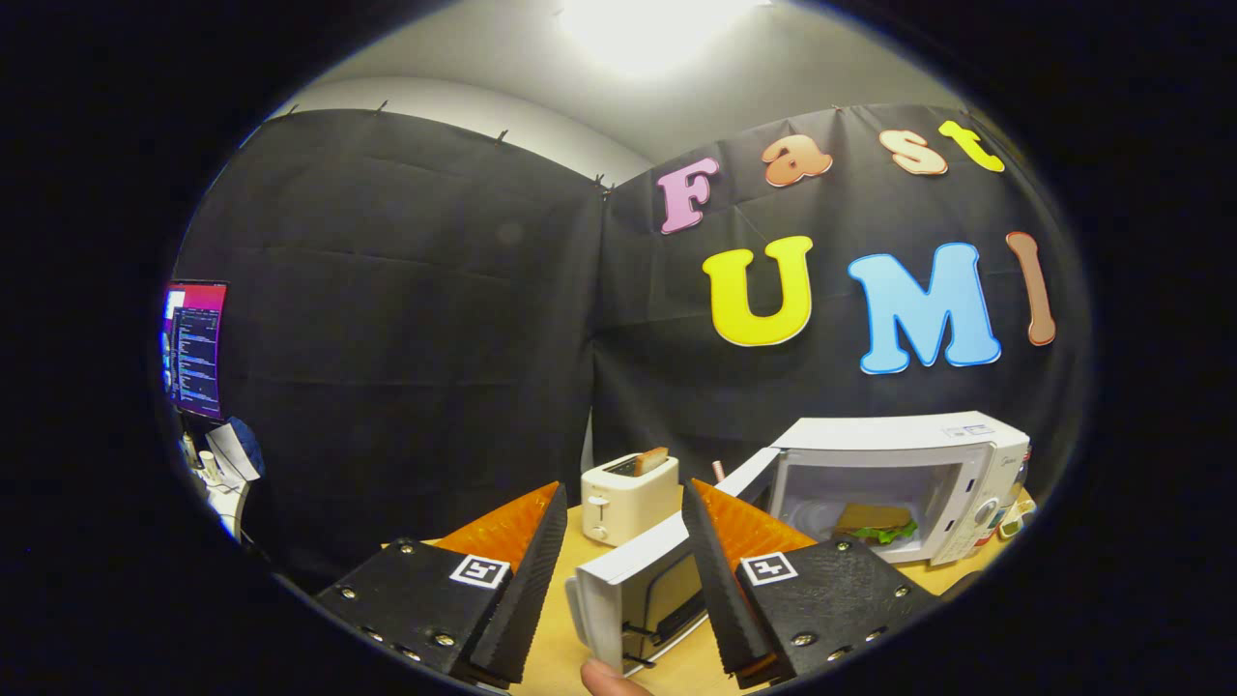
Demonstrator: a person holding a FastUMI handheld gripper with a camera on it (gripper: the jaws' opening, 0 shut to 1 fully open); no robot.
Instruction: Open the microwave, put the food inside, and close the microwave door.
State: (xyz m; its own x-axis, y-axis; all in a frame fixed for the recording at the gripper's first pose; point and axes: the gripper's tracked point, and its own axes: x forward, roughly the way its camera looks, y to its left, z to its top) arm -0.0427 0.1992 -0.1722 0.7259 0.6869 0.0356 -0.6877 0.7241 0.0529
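Sandwich (875, 523) sits inside the microwave (904, 483), lettuce showing at its edge; the oven stands toward the table's (556, 643) far right corner. Only closing is left, I judge. The microwave door (643, 590) hangs wide open, its free edge lying between my fingers, nearer my right one, its long face running back toward the hinge. My gripper (623, 556) is spread apart, holding nothing. A fingertip (609, 680) shows below the door. Toaster (628, 498) with a slice stands beyond. Monitor (196, 348) off left. Microwave badge too small to read.

Gripper-mounted fisheye, looking forward along its fingers (541, 570), close over table (560, 657), facing microwave (899, 483)
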